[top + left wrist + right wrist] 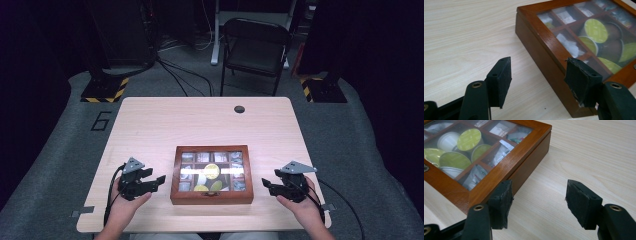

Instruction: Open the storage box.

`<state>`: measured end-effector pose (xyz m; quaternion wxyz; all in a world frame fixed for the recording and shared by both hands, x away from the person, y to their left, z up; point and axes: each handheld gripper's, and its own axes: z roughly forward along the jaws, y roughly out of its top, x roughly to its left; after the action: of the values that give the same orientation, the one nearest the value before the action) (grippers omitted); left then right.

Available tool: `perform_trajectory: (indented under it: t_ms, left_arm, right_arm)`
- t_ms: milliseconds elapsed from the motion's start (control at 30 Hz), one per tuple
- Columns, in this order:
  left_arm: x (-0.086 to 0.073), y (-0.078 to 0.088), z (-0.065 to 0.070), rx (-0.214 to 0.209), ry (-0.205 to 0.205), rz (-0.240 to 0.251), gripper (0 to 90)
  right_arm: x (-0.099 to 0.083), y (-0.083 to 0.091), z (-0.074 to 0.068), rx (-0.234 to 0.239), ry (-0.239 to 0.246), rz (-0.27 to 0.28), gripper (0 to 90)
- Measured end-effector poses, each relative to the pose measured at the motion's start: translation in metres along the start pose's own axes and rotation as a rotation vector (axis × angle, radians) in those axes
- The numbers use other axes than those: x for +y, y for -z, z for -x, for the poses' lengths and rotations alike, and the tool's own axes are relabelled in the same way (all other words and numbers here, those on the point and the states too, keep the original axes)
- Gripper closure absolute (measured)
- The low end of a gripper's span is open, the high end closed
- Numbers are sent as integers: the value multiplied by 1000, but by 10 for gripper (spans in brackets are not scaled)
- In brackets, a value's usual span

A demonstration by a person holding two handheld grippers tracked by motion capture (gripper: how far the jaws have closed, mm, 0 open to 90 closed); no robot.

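A brown wooden box (212, 198) with a glass lid lies shut on the light wood table (200, 120), near its front edge. Under the glass are compartments with green-lidded capsules (211, 171) and paper sachets. My left gripper (154, 176) hovers just left of the box, jaws open and pointing at its left side. In the left gripper view the box (541, 30) lies ahead and right of the left gripper (539, 80), with nothing between the pads. My right gripper (269, 179) hovers just right of the box, open. Its own view puts the box (506, 165) ahead and left of the right gripper (539, 201).
A round black cable hole (239, 109) sits near the table's far edge. Behind the table stand a black folding chair (255, 47), two stand bases with yellow-black tape (105, 90), and floor cables. Bare tabletop lies beyond and on both sides of the box.
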<state>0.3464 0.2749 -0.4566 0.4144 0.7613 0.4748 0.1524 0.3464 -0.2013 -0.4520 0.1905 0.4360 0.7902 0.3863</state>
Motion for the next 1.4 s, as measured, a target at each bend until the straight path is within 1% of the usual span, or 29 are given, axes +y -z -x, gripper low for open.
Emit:
perform_trajectory:
  t_ms: [33,100,300,333,367,433,533,567,633,667,733,767,800,900,933,967,1033,1100,1200,1267,1300,1333,1400]
  left_arm:
    - [0,1,2,3,-1,8,378]
    - [-1,5,5,-12,-11,11,378]
    - [-3,13,14,-40,-13,28,376]
    - [-4,14,15,-39,-20,27,376]
    - [-5,14,17,-37,-22,30,377]
    - [-7,15,21,-48,-34,24,378]
    - [-9,16,23,-54,-36,24,381]
    - [-10,16,24,-54,-30,33,382]
    - [-14,16,28,-50,-47,28,394]
    - [-14,16,28,-50,-47,28,397]
    - [-18,14,30,-59,-60,20,401]
    - [-20,12,30,-61,-53,24,402]
    - [-23,10,30,-76,-53,18,406]
    - [-26,8,31,-89,-51,8,406]
    - [-27,7,32,-87,-55,14,408]
    - [-28,7,34,-90,-63,8,409]
    - [-28,6,36,-81,-80,13,408]
    - [-31,5,38,-93,-90,-1,408]
    - [-32,2,39,-103,-84,-8,409]
    - [-33,2,40,-111,-96,-16,409]
    - [-33,1,41,-122,-101,-20,408]
    - [-34,0,42,-110,-106,-11,408]
    - [-35,-2,43,-111,-108,-17,405]
  right_arm:
    - [0,1,-1,3,2,1,380]
    - [0,5,-4,11,-3,5,385]
    - [0,10,-13,32,21,10,409]
    - [-1,10,-16,42,21,11,409]
    - [-1,10,-17,43,24,14,409]
    - [-3,10,-22,56,29,9,413]
    - [-5,10,-25,63,37,5,414]
    - [-6,9,-27,68,39,3,414]
    - [-8,10,-32,81,48,3,413]
    - [-8,10,-32,81,48,3,413]
    - [-10,10,-36,88,46,5,407]
    - [-11,9,-37,100,43,8,397]
    - [-13,8,-39,116,39,8,386]
    - [-16,6,-41,124,49,7,387]
    - [-17,5,-42,120,53,5,390]
    - [-18,4,-42,123,63,5,392]
    - [-22,0,-42,125,65,0,397]
    - [-24,-2,-42,126,66,-10,400]
    - [-25,-4,-43,133,76,-19,404]
    - [-27,-6,-44,129,82,-28,410]
    - [-27,-6,-45,131,81,-26,414]
    - [-27,-6,-45,131,92,-23,426]
    - [-28,-7,-46,126,101,-20,444]
